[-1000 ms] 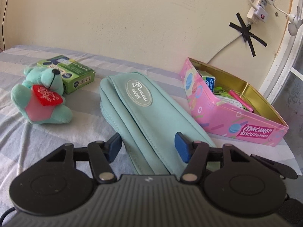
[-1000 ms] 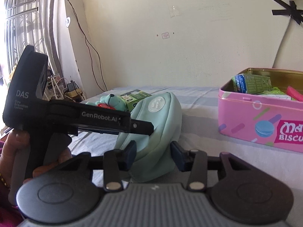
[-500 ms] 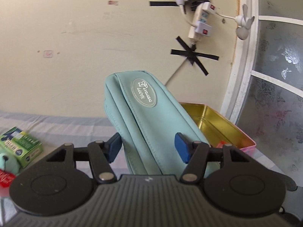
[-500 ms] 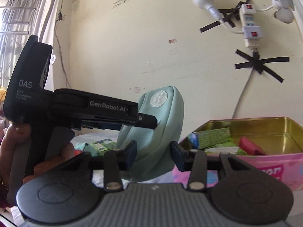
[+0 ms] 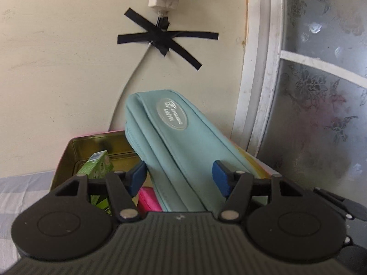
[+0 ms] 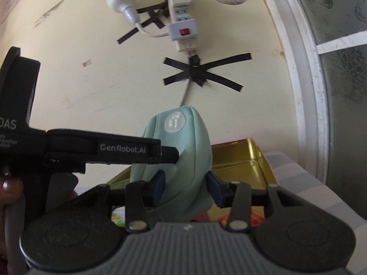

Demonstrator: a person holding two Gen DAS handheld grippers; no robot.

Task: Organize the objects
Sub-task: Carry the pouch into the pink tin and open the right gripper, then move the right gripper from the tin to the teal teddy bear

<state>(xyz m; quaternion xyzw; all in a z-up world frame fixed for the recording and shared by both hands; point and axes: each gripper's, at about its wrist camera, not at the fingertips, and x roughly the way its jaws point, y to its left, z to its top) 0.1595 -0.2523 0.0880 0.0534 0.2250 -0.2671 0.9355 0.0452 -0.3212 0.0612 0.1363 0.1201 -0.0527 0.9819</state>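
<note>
Pouch (image 5: 183, 151) time: the teal zip pouch is up in the air, tilted with its oval logo patch pointing toward the wall, hanging right over the open tin (image 5: 68, 158) with the gold inside and pink outer rim. Both grippers have it at once. The left gripper (image 5: 179, 178) has its blue fingers (image 5: 137, 176) spread fairly wide with the pouch body running between them, touching on both sides as far as I can see, so it's pinching the pouch across its width. From the right wrist view the right gripper (image 6: 185, 188) is clamped on the lower end of the same pouch (image 6: 181, 151), blue fingers (image 6: 158, 185) pressed into the soft fabric from either side, and the left gripper (image 6: 110, 152) comes in from the left of that view with its tip against the pouch's side. Inside the tin there's a green carton (image 5: 98, 167) standing up against the left wall and something pink (image 5: 148, 199) lower down, half hidden behind the left gripper. The tin sits on a striped bed sheet (image 6: 296, 171) right by the cream wall, under a power strip (image 6: 182, 26) stuck up with black tape crosses (image 6: 199, 74).
</note>
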